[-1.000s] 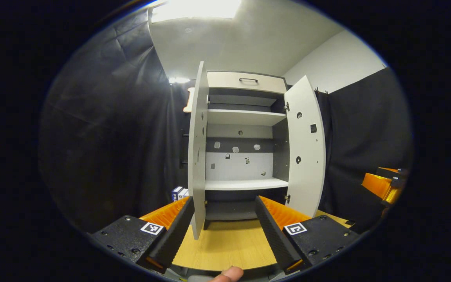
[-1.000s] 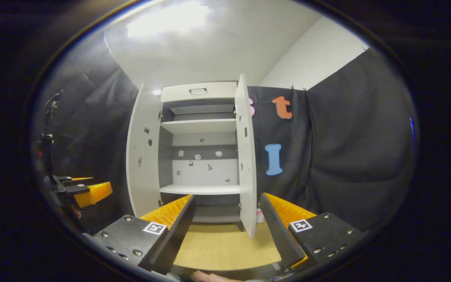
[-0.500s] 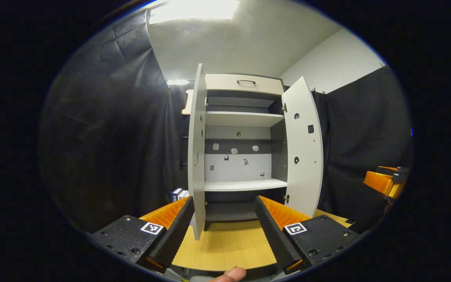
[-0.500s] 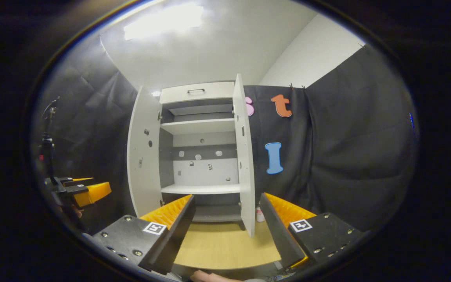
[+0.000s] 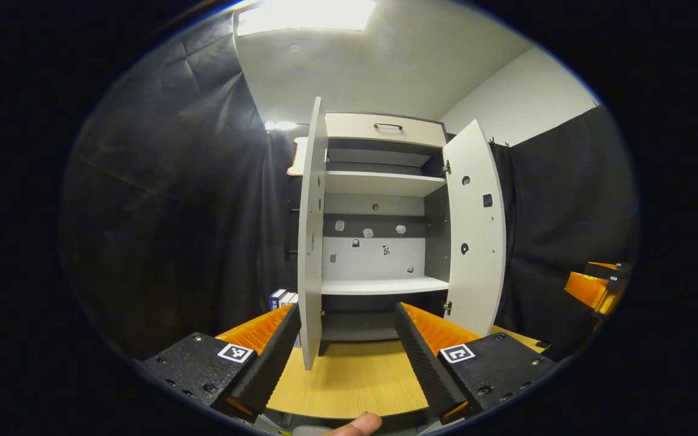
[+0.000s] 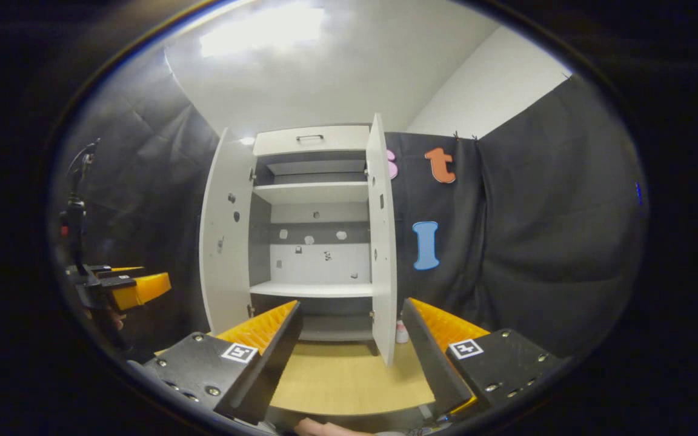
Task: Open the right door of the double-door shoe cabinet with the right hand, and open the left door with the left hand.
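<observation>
A white double-door shoe cabinet [image 5: 379,181] stands on a wooden table with both doors swung open. In the left gripper view its left door [image 5: 311,242] is seen edge-on and its right door [image 5: 475,230] faces me. My left gripper [image 5: 346,345] is open in front of the cabinet, touching nothing. In the right gripper view the cabinet [image 6: 312,191] has its right door [image 6: 382,242] edge-on and its left door [image 6: 225,236] wide. My right gripper [image 6: 349,345] is open and holds nothing. The other gripper [image 6: 131,287] sits far left.
Inside are white shelves [image 5: 382,284] with nothing on them and a top drawer [image 5: 385,127] with a dark handle. Small boxes [image 5: 280,298] lie left of the cabinet; a small bottle [image 6: 402,332] stands by its right foot. Black cloth surrounds the wooden tabletop [image 5: 355,375].
Both views have shifted slightly; the cabinet sits a little further right than half a second ago. The doors stay open and both grippers remain open.
</observation>
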